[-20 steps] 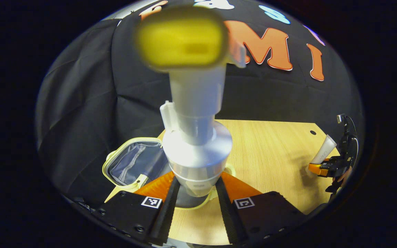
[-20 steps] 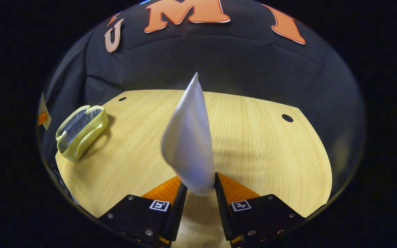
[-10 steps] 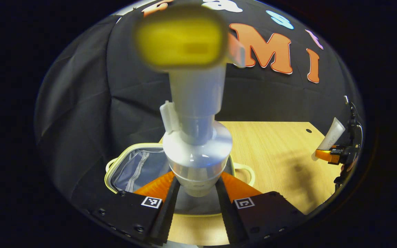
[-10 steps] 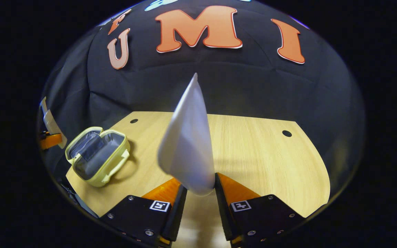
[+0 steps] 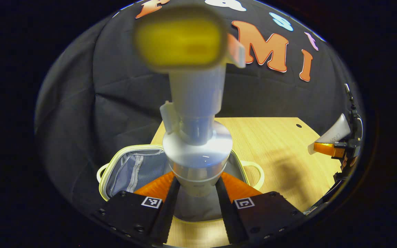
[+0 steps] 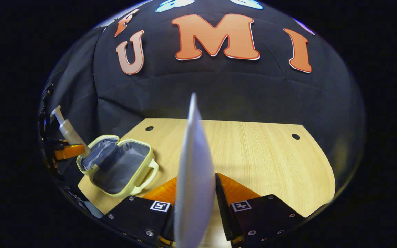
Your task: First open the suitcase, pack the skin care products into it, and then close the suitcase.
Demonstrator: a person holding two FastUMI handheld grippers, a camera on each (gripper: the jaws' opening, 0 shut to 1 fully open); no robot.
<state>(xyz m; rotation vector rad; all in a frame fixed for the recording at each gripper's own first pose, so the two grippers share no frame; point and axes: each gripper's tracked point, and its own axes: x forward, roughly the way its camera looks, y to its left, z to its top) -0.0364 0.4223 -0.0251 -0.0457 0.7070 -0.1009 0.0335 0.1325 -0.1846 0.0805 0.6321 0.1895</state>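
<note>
1. The left gripper (image 5: pixel 194 193) has its jaws clamped on the base of a clear pump bottle with a white collar and yellow top (image 5: pixel 195 137). Over the last second the open pale-yellow suitcase with grey lining (image 5: pixel 129 168) has slid from off to one side to directly beneath the bottle, so the bottle now hangs over the open shell, not yet inside.
2. The right gripper (image 6: pixel 194 203) holds a white squeeze tube (image 6: pixel 193 172) between its jaws. The tube has turned from broadside to edge-on, and the suitcase (image 6: pixel 119 168) has drawn nearer in the right gripper view.
3. My judgement: opening is done, packing is at its first drop, and lowering the bottle into the lining comes next. The tube follows; closing remains.
4. The right gripper view gives the side-on picture: the bottle (image 6: pixel 69 132) tilted just above the suitcase's near rim, both halves open on the light wooden desk (image 6: pixel 253 155).
5. The left gripper view adds the zip pocket in the lining, and the right gripper (image 5: pixel 333 148) with its tube (image 5: pixel 334 132) well apart over the desk's far side.
</note>
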